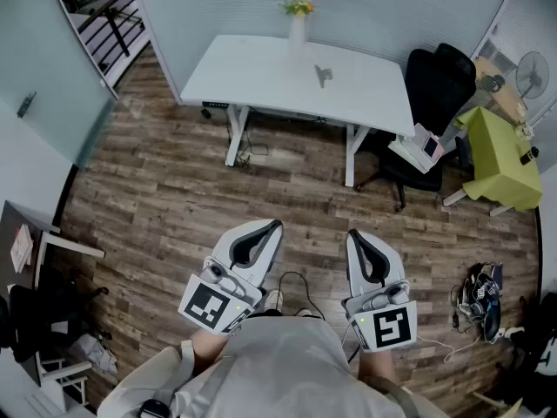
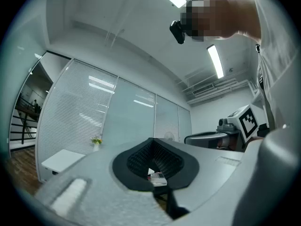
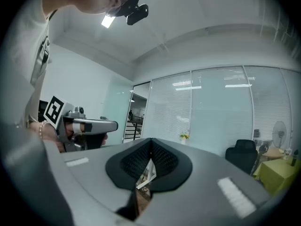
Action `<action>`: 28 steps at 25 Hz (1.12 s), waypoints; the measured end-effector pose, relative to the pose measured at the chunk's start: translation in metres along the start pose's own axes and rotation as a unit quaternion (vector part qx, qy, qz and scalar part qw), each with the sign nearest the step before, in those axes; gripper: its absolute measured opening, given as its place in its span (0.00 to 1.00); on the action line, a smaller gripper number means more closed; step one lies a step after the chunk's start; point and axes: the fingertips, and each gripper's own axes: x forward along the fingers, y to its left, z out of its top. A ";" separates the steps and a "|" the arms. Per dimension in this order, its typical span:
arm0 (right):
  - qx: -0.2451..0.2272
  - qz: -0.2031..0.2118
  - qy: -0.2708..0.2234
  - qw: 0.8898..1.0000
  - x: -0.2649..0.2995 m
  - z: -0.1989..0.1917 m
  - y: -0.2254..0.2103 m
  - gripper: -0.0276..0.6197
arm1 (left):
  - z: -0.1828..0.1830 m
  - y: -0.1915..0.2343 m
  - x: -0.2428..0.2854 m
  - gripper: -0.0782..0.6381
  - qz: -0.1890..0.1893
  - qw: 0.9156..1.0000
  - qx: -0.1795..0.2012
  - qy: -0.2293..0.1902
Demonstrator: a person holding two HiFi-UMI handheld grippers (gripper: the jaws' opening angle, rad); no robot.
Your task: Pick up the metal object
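Metal object (image 1: 323,74), one small grey angular piece, lies on the smooth white desk (image 1: 252,81) at the far side, well apart from my two tongs. The left tongs (image 1: 271,227) and right tongs (image 1: 355,235), grey shells with ribbed black pads, hover near me over the wood-plank floor (image 1: 174,190), both with jaws together and empty.

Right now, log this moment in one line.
pick: not yet begun | left gripper: shut, empty | right gripper: shut, empty | metal object: on table, far from both
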 end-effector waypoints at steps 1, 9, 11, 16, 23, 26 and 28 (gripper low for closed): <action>0.008 -0.005 -0.002 1.000 0.003 -0.001 0.000 0.05 | -0.001 0.003 -0.002 0.11 -0.001 1.000 -0.001 0.002; 0.026 -0.007 -0.006 1.000 0.019 -0.003 0.012 0.05 | -0.007 0.025 -0.010 0.11 0.000 1.000 -0.007 0.010; 0.026 -0.006 -0.007 1.000 0.024 -0.004 0.010 0.05 | -0.008 0.028 -0.006 0.11 -0.002 1.000 -0.006 0.011; 0.025 -0.003 -0.009 1.000 0.038 -0.007 0.001 0.05 | -0.009 0.037 0.007 0.11 -0.004 1.000 -0.002 0.008; 0.025 -0.003 -0.015 1.000 0.064 -0.012 -0.030 0.05 | -0.014 0.053 0.042 0.11 -0.002 1.000 0.003 0.007; 0.027 -0.002 -0.014 1.000 0.078 -0.019 -0.053 0.05 | -0.018 0.061 0.066 0.11 -0.001 1.000 0.006 0.007; 0.027 -0.002 -0.015 1.000 0.088 -0.022 -0.068 0.05 | -0.021 0.067 0.083 0.11 0.001 1.000 0.008 0.007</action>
